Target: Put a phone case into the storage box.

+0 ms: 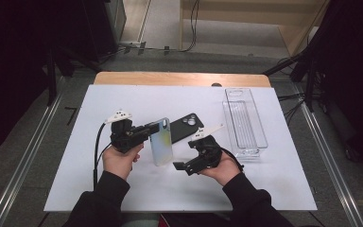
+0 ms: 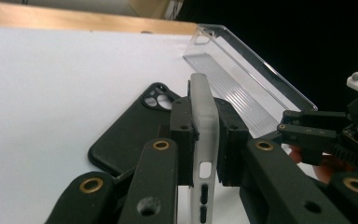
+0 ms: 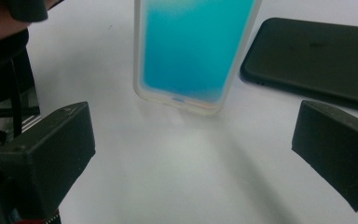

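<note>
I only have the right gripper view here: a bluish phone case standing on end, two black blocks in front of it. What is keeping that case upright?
Observer: The left gripper pinches it; its pads press on both sides of the translucent case near the top edge.
Operator: And the two black blocks?
Observer: They are the jaws of the right gripper, standing wide open, short of the case with nothing between them.
Operator: Is the dark slab beside it another phone?
Observer: It is a black case lying flat; the left gripper view shows its camera cut-outs.
Operator: Anything else on the table?
Observer: A clear plastic tray at the far right, with nothing inside.
</note>
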`<state>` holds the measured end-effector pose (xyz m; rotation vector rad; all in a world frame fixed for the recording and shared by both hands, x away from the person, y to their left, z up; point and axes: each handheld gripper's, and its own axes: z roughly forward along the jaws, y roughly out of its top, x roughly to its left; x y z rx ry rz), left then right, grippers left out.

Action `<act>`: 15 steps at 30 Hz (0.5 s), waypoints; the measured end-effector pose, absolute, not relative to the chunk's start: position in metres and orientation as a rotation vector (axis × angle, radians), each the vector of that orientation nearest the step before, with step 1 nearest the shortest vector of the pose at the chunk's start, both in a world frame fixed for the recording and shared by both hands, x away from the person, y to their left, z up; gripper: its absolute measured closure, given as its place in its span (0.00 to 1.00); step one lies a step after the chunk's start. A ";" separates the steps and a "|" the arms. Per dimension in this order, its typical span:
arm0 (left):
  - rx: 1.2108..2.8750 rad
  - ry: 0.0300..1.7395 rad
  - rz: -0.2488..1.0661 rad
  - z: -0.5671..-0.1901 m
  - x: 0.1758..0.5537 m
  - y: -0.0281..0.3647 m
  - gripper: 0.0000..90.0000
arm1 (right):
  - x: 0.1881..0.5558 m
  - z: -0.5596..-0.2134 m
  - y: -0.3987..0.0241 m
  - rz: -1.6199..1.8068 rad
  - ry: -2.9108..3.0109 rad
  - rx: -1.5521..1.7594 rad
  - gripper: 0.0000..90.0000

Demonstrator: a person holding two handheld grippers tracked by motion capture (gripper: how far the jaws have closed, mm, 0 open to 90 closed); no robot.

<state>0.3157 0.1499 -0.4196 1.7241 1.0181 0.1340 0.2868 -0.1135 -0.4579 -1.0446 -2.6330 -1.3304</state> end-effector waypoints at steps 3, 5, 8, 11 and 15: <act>1.718 1.018 0.152 -0.421 0.313 0.149 0.90 | 0.287 -0.456 -0.112 -1.346 -2.635 -1.063 0.00; 1.696 1.023 0.163 -0.420 0.310 0.148 0.90 | 0.286 -0.454 -0.111 -1.361 -2.632 -1.080 0.00; 1.662 1.015 0.182 -0.420 0.305 0.149 0.90 | 0.286 -0.453 -0.110 -1.379 -2.633 -1.104 0.00; 1.658 1.011 0.227 -0.420 0.301 0.147 0.90 | 0.284 -0.451 -0.106 -1.399 -2.637 -1.138 0.00; 1.636 1.014 0.243 -0.420 0.296 0.144 0.90 | 0.282 -0.449 -0.104 -1.418 -2.635 -1.162 0.00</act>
